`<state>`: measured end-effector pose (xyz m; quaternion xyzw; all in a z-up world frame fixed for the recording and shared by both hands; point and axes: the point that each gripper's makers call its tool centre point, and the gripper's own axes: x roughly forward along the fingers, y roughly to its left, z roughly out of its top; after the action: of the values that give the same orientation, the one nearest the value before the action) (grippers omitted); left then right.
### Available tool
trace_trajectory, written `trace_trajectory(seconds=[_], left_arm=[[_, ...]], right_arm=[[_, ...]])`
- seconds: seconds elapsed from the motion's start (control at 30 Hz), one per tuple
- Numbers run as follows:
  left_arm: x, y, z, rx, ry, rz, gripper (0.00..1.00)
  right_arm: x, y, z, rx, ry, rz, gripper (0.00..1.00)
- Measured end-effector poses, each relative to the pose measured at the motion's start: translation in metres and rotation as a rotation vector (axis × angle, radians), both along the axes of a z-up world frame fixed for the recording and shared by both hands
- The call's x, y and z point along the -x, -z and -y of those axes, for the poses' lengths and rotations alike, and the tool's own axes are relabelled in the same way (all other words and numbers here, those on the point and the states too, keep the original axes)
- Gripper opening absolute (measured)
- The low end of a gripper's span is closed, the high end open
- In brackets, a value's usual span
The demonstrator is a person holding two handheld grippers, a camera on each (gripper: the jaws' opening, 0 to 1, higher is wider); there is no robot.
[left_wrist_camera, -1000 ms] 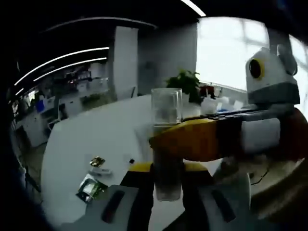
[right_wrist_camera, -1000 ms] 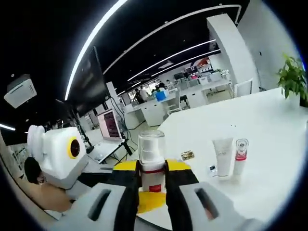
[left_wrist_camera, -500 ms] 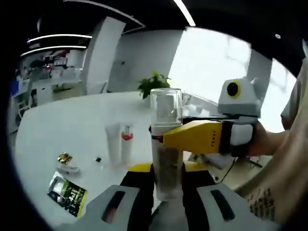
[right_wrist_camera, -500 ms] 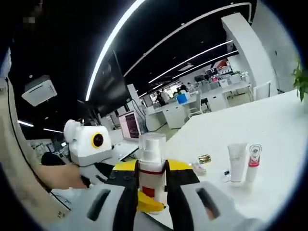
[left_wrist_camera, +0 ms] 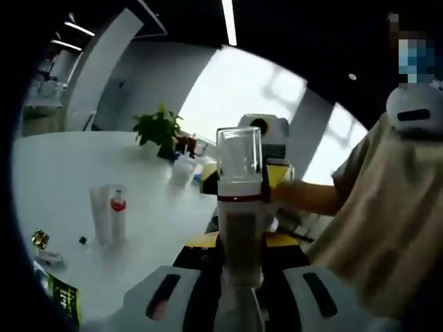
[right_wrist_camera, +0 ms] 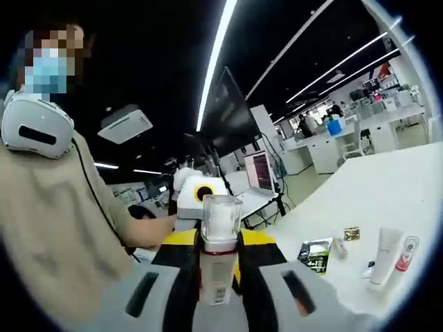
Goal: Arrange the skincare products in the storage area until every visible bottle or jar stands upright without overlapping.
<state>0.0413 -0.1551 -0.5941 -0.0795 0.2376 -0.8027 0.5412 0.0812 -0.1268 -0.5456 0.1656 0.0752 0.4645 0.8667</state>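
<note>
Mid-carry, I'd say: one pump bottle [left_wrist_camera: 239, 207] is up in the air between both grippers, well above the white table [left_wrist_camera: 48, 173], not yet placed. In the left gripper view the left gripper [left_wrist_camera: 239, 266] has its jaws closed narrow on the bottle's lower body; in the right gripper view the right gripper [right_wrist_camera: 219, 277] has its jaws closed on the same bottle [right_wrist_camera: 219, 242] from the opposite side, so this reads as a handover or a two-handed regrip. Bottle looks upright in both views: clear cap on top, thin red band under it, pale body with a small printed label low down. Contents hard to tell, the plastic is blurred. Two products already stand upright on the table, a white tube [left_wrist_camera: 101, 214] and a slim bottle with a red collar [left_wrist_camera: 118, 218], just beside each other, possibly touching. In the right gripper view the same white tube [right_wrist_camera: 384, 256] and red-collared bottle [right_wrist_camera: 403, 253] sit near the table edge. A green sachet [right_wrist_camera: 317, 254] and a small gold item [right_wrist_camera: 351, 233] lie flat nearby. Next move as I judge it: one gripper lets go, the other lowers the bottle base-first onto bare table near that pair, clear of both and of the flat items. Risk: tall narrow bottle, tips easily if released tilted.
</note>
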Motion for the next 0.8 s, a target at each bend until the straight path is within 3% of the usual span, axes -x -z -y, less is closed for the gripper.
trace_trajectory(seconds=[0.13,0.27,0.5,0.8], left_arm=[[-0.001,0.0,0.003,0.007,0.014,0.001,0.18],[-0.004,0.008,0.005,-0.024,0.017,0.062,0.18],[-0.01,0.045,0.013,-0.144,0.025,0.269,0.18],[-0.017,0.084,0.027,-0.224,0.013,0.381,0.18]], right_arm=[[-0.001,0.0,0.001,-0.005,0.009,0.009,0.19],[-0.002,0.005,0.003,0.024,0.018,0.017,0.19],[-0.004,0.039,0.004,0.249,0.025,0.047,0.19],[-0.006,0.074,0.018,0.395,0.093,0.041,0.2]])
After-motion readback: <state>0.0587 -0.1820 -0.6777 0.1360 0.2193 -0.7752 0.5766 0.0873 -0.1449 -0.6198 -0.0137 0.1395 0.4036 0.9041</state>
